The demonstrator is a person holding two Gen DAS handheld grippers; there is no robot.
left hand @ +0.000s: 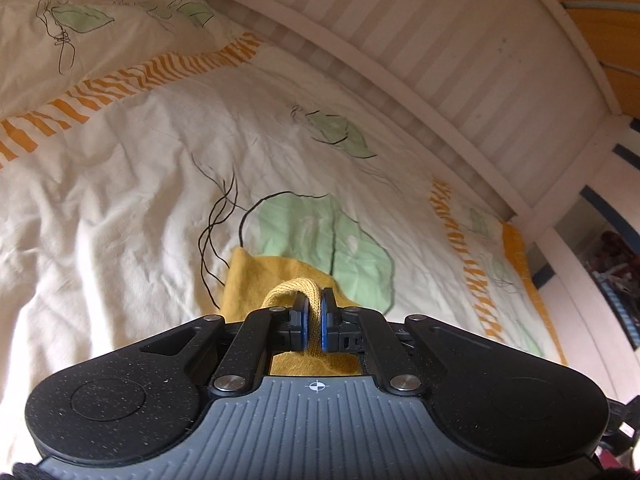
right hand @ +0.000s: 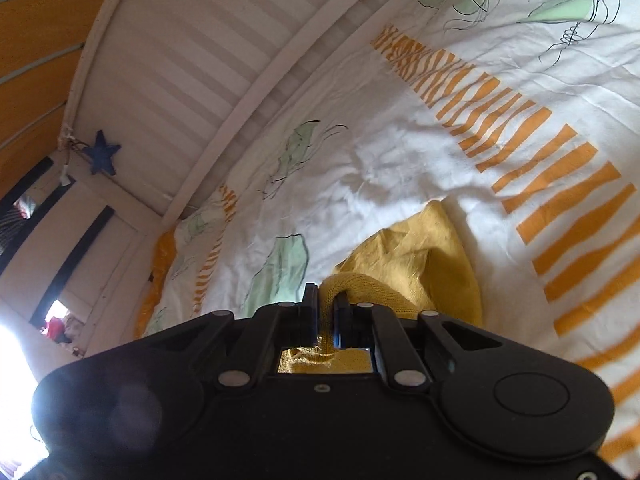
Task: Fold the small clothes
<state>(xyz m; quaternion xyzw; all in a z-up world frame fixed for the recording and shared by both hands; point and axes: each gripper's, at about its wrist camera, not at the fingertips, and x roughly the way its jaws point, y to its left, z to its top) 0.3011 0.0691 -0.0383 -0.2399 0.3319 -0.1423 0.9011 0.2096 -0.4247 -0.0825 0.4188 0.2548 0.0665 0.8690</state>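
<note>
A small mustard-yellow knitted garment [left hand: 260,276] hangs below my left gripper [left hand: 314,308], which is shut on its ribbed hem. The same yellow garment [right hand: 420,264] shows in the right wrist view, bunched and partly resting on the bed cover. My right gripper [right hand: 326,300] is shut on another part of its ribbed edge. Both grippers hold the garment a little above the bed. Most of the cloth near the fingers is hidden by the gripper bodies.
The bed cover [left hand: 120,200] is white with green leaf prints and orange striped bands, and is wrinkled. A white slatted bed rail [left hand: 440,60] runs along the far side. A blue star [right hand: 102,152] hangs on the rail end.
</note>
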